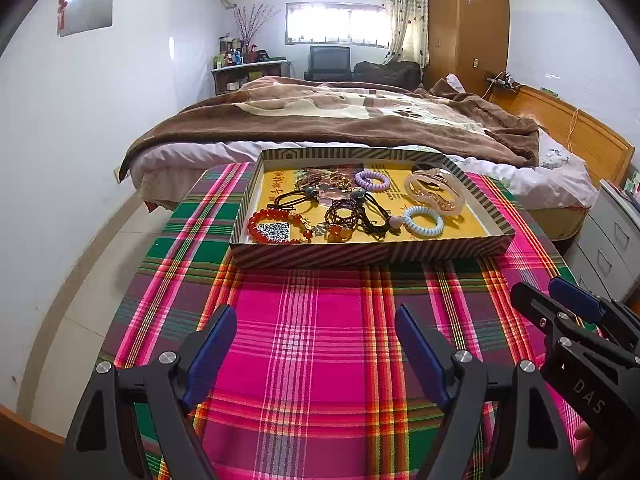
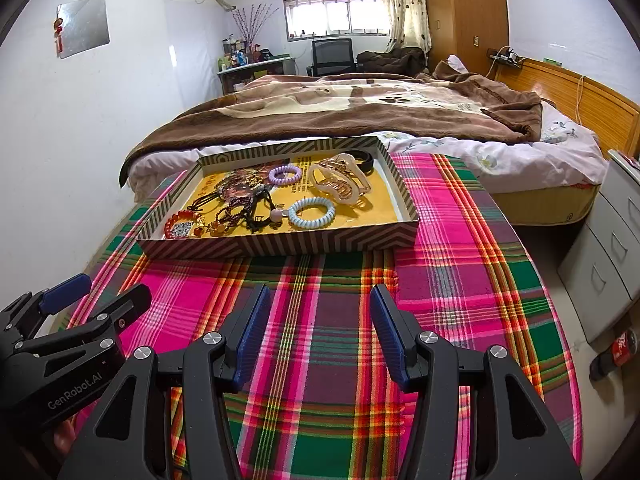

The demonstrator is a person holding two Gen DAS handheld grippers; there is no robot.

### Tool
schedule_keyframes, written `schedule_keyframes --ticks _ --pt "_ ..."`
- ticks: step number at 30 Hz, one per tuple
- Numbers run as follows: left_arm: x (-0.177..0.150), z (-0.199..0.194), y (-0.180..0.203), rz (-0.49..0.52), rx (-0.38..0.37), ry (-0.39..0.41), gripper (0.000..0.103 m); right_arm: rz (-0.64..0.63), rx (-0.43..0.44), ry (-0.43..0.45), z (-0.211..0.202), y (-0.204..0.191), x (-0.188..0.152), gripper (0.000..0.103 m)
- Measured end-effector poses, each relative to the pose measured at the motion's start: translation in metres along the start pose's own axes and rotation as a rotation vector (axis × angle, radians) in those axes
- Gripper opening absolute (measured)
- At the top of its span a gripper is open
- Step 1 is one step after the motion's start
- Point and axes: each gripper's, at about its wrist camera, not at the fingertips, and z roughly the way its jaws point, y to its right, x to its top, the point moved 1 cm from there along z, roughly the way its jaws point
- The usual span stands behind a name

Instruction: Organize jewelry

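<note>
A bed (image 1: pixel 360 120) with a brown blanket fills the far side of the room. Near it, a plaid cloth (image 1: pixel 312 340) covers the table. A shallow striped box (image 1: pixel 372 254) sits on the far part of the cloth, its floor yellow. The jewelry lies inside it: a pale clip (image 1: pixel 434 194) at far right, a red bead bracelet (image 1: pixel 276 226) at near left, a blue coil tie (image 1: pixel 423 222) at near right, a purple coil tie (image 1: pixel 372 180) farther back, and dark cords (image 1: pixel 360 212) tangled in the middle. The left gripper (image 1: pixel 316 354) hangs over the near cloth, jaws apart with nothing between them. The right gripper (image 2: pixel 320 336) is just beside it to the right, jaws also apart and empty. Both are well apart from the box.
</note>
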Motion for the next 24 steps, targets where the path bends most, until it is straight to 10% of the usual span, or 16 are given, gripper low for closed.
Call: schedule_keyframes --ticks 24 --pt "-0.0010 0.0000 0.0024 0.002 0.005 -0.001 0.081 0.000 0.002 0.000 -0.0011 0.0004 -0.0003 0.052"
